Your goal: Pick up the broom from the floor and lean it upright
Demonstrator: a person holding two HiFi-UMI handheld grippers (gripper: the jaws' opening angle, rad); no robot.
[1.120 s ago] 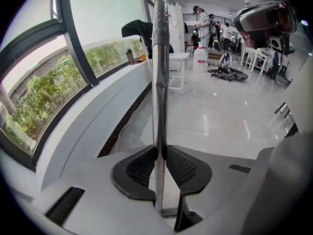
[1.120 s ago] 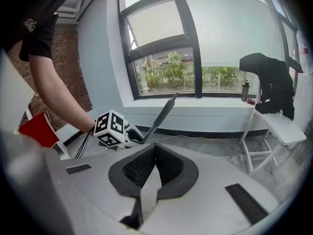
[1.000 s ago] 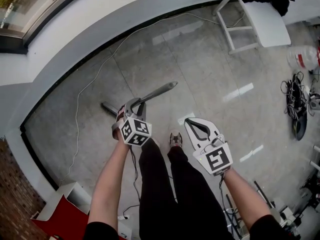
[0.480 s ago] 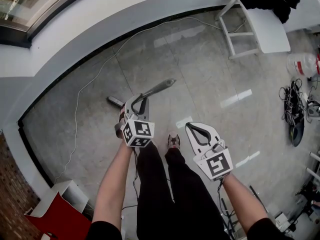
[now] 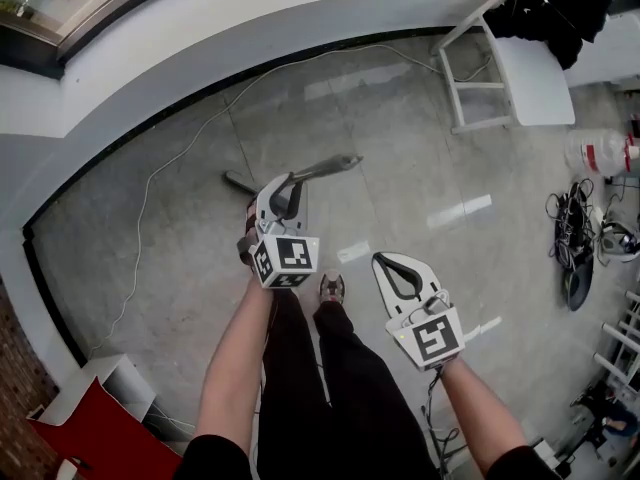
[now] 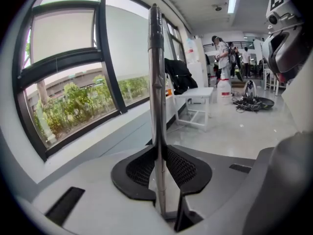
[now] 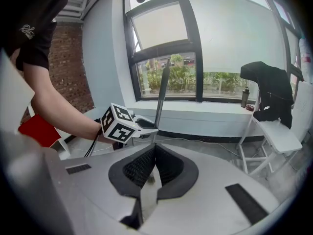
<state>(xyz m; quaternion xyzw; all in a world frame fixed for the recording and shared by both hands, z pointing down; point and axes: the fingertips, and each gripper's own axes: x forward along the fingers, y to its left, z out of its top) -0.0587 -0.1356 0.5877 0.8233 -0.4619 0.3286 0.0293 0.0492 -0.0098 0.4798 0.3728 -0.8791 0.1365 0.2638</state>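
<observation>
The left tool (image 5: 283,196) pinches the broom handle (image 5: 325,166), its pads pressed on the thin metal shaft from both sides. In the left gripper view the handle (image 6: 156,82) runs straight out from the tool (image 6: 159,148) toward the ceiling; in the right gripper view it (image 7: 162,94) stands steep, slightly tilted, before the window (image 7: 215,38). Its lower end slants to the grey floor (image 5: 180,248). The right tool (image 5: 398,271) hangs beside it, well apart, tips pressed together on nothing. A white chair (image 5: 530,68) stands near the sill.

Slim grey broom (image 5: 325,166) stands nearly upright, clamped in the left claw (image 5: 287,186)
</observation>
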